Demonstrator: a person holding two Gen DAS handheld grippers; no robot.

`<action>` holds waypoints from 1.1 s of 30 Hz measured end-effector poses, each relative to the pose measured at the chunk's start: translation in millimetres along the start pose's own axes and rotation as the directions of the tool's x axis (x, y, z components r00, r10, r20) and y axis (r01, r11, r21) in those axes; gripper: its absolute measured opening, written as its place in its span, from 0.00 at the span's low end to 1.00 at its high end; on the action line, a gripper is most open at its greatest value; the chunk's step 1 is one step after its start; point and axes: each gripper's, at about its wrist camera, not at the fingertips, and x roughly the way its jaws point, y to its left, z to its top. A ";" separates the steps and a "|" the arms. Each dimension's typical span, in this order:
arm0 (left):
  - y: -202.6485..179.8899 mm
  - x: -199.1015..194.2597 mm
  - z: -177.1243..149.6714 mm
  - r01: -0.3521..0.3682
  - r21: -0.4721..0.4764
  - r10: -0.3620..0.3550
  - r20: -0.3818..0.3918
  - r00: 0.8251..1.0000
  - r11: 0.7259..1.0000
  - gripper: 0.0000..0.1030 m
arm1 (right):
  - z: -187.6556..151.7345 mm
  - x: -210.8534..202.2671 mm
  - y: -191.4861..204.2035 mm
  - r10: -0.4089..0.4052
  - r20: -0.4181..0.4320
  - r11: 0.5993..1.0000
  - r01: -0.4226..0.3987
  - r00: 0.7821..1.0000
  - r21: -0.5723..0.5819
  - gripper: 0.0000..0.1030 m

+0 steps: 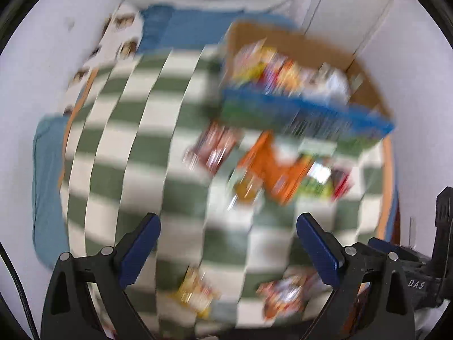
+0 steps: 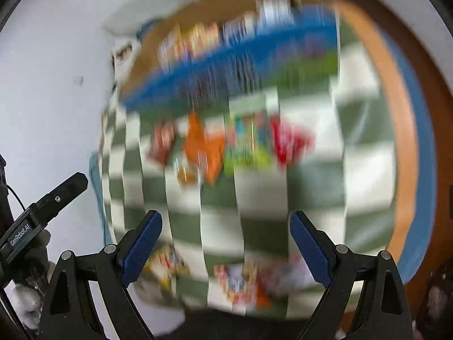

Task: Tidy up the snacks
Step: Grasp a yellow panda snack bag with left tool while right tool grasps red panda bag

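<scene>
Snacks (image 1: 271,170) lie beyond both wide-spread, unladen grippers: left gripper (image 1: 228,245), right gripper (image 2: 226,243).

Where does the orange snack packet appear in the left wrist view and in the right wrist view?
Left wrist view: orange snack packet, right of centre, below the blue box.
Right wrist view: orange snack packet, slightly left of centre, below the blue box.
Shared landmark: the blue box holding snacks, just beyond the packet in both views.
</scene>
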 end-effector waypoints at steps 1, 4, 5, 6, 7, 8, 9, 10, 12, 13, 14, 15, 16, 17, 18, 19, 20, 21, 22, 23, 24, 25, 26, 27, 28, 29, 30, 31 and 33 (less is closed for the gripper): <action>5.0 8.9 -12.3 -0.012 -0.002 0.012 -0.036 0.999 1.000 0.96 | -14.1 14.2 -1.8 -0.004 -0.051 1.000 0.003 0.999 -0.009 0.91; 10.2 39.9 -47.5 -0.055 0.064 0.064 -0.140 0.988 0.996 0.96 | -44.7 51.9 -2.1 -0.038 -0.166 0.998 0.029 0.985 -0.054 0.91; 7.0 53.6 -58.1 -0.063 0.120 0.083 -0.170 0.982 0.991 0.96 | -53.1 63.5 -1.1 -0.051 -0.197 0.997 0.038 0.979 -0.072 0.91; 1.9 62.9 -64.2 -0.073 0.165 0.104 -0.189 0.977 0.984 0.96 | -60.3 75.6 0.7 -0.063 -0.225 0.995 0.044 0.972 -0.089 0.91; -4.8 72.9 -68.1 -0.090 0.216 0.134 -0.203 0.970 0.972 0.96 | -67.2 89.6 2.0 -0.080 -0.256 0.993 0.053 0.963 -0.109 0.91; -13.1 84.3 -72.7 -0.093 0.279 0.158 -0.218 0.963 0.956 0.96 | -72.4 101.1 3.7 -0.101 -0.276 0.989 0.067 0.956 -0.131 0.91; -21.6 96.8 -77.3 -0.088 0.343 0.176 -0.237 0.955 0.935 0.96 | -77.6 111.4 5.3 -0.123 -0.290 0.985 0.082 0.949 -0.149 0.91; -29.9 110.3 -83.5 -0.104 0.406 0.217 -0.244 0.945 0.908 0.95 | -83.7 121.8 7.0 -0.143 -0.301 0.981 0.094 0.943 -0.172 0.91; -36.5 131.7 -94.3 -0.104 0.486 0.266 -0.276 0.924 0.868 0.94 | -94.6 137.6 9.3 -0.189 -0.318 0.970 0.125 0.929 -0.211 0.91; -36.3 142.0 -100.1 -0.094 0.506 0.279 -0.303 0.912 0.857 0.94 | -100.9 144.9 9.6 -0.203 -0.326 0.965 0.133 0.923 -0.226 0.90; -32.8 152.8 -107.5 -0.091 0.520 0.296 -0.327 0.897 0.850 0.94 | -105.8 150.8 10.0 -0.220 -0.327 0.959 0.144 0.919 -0.242 0.89; -29.2 158.6 -113.0 -0.087 0.524 0.302 -0.341 0.890 0.847 0.93 | -110.3 155.7 9.8 -0.235 -0.327 0.954 0.153 0.915 -0.256 0.85; -23.1 164.4 -119.9 -0.083 0.522 0.305 -0.357 0.883 0.849 0.86 | -115.8 160.8 9.5 -0.245 -0.324 0.949 0.158 0.914 -0.272 0.82; -16.7 167.0 -124.1 -0.083 0.507 0.303 -0.369 0.879 0.858 0.69 | -119.1 163.3 10.1 -0.254 -0.319 0.945 0.164 0.913 -0.284 0.69; -9.6 168.6 -128.1 -0.084 0.485 0.298 -0.384 0.874 0.871 0.62 | -122.5 165.1 10.3 -0.264 -0.311 0.940 0.172 0.913 -0.294 0.58; -2.1 167.6 -130.3 -0.084 0.451 0.282 -0.391 0.876 0.888 0.55 | -125.3 165.6 10.8 -0.270 -0.300 0.936 0.176 0.915 -0.304 0.56; 4.4 164.0 -130.2 -0.088 0.411 0.259 -0.381 0.887 0.907 0.54 | -127.5 164.9 11.4 -0.269 -0.288 0.934 0.176 0.919 -0.311 0.55; 10.8 159.7 -128.6 -0.098 0.368 0.242 -0.368 0.898 0.925 0.54 | -129.0 163.0 12.4 -0.273 -0.273 0.930 0.181 0.922 -0.320 0.54; 18.0 154.1 -125.2 -0.101 0.308 0.213 -0.357 0.909 0.946 0.54 | -129.6 160.4 14.3 -0.277 -0.258 0.925 0.184 0.926 -0.331 0.54; 24.0 149.7 -121.6 -0.091 0.250 0.178 -0.351 0.919 0.964 0.54 | -130.0 158.1 15.4 -0.276 -0.247 0.924 0.186 0.929 -0.333 0.53; 29.4 145.5 -117.5 -0.087 0.192 0.149 -0.339 0.929 0.978 0.54 | -127.4 152.6 17.4 -0.274 -0.224 0.923 0.191 0.935 -0.334 0.53; 34.5 140.7 -112.7 -0.085 0.134 0.124 -0.317 0.940 0.987 0.54 | -124.1 147.8 19.5 -0.269 -0.203 0.923 0.192 0.942 -0.333 0.53; 38.9 136.0 -106.8 -0.084 0.081 0.104 -0.286 0.952 0.993 0.54 | -121.5 144.3 21.3 -0.262 -0.187 0.925 0.190 0.947 -0.330 0.53; 42.8 133.1 -101.5 -0.089 0.031 0.094 -0.255 0.962 0.996 0.54 | -117.4 139.5 23.5 -0.253 -0.164 0.926 0.189 0.954 -0.327 0.53; 45.6 132.8 -97.8 -0.085 -0.010 0.080 -0.234 0.969 0.996 0.54 | -112.7 135.8 25.9 -0.255 -0.141 0.923 0.197 0.957 -0.329 0.53; 47.4 136.1 -95.2 -0.066 -0.045 0.054 -0.225 0.973 0.997 0.54 | -107.3 134.0 27.1 -0.255 -0.121 0.923 0.204 0.959 -0.327 0.53; 47.6 143.5 -94.6 -0.033 -0.070 0.016 -0.236 0.972 0.997 0.55 | -104.0 134.6 25.4 -0.250 -0.119 0.925 0.201 0.961 -0.321 0.53; 46.6 153.1 -96.1 0.012 -0.084 -0.033 -0.264 0.964 0.996 0.58 | -100.9 138.1 24.1 -0.254 -0.130 0.926 0.202 0.958 -0.318 0.53; 42.0 175.1 -104.4 0.058 -0.080 -0.082 -0.347 0.934 0.995 0.66 | -93.8 150.4 18.7 -0.264 -0.190 0.932 0.199 0.946 -0.302 0.63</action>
